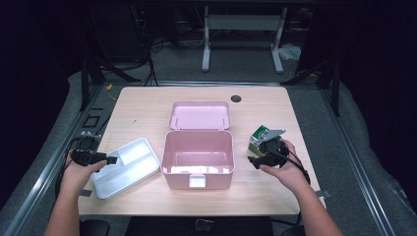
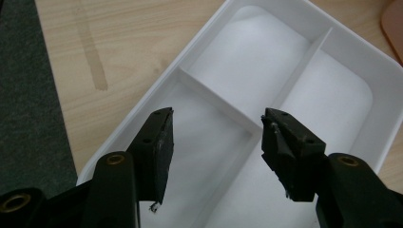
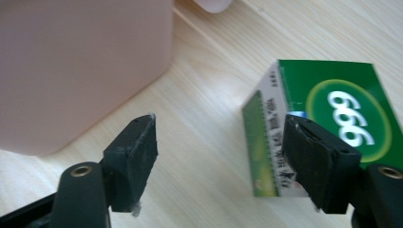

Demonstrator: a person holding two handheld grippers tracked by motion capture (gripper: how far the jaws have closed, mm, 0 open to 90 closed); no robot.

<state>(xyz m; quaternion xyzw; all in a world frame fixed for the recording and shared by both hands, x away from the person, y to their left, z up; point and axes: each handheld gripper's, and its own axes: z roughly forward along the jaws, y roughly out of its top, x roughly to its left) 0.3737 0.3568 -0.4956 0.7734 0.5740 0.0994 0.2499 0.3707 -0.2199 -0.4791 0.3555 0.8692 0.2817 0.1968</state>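
Note:
An open pink box [image 1: 196, 152] stands mid-table, its lid [image 1: 200, 115] laid back behind it. Left of it lies a white divided tray [image 1: 142, 147] with nothing in its compartments. My left gripper [image 1: 112, 160] hovers over the tray's left end, open and holding nothing; in the left gripper view [image 2: 216, 133] the tray's bare floor [image 2: 256, 57] shows between the jaws. A green carton [image 1: 258, 135] stands right of the pink box. My right gripper [image 1: 255, 160] is open just in front of it. In the right gripper view [image 3: 218, 137] the carton [image 3: 342, 104] sits behind the right jaw, and the pink box wall [image 3: 81, 61] is at the left.
A dark round grommet [image 1: 236, 98] is set in the table's far edge. Bare wood lies in front of the pink box and along the right side. The floor around the table is grey carpet [image 1: 344, 147], with cables and a frame's legs beyond it.

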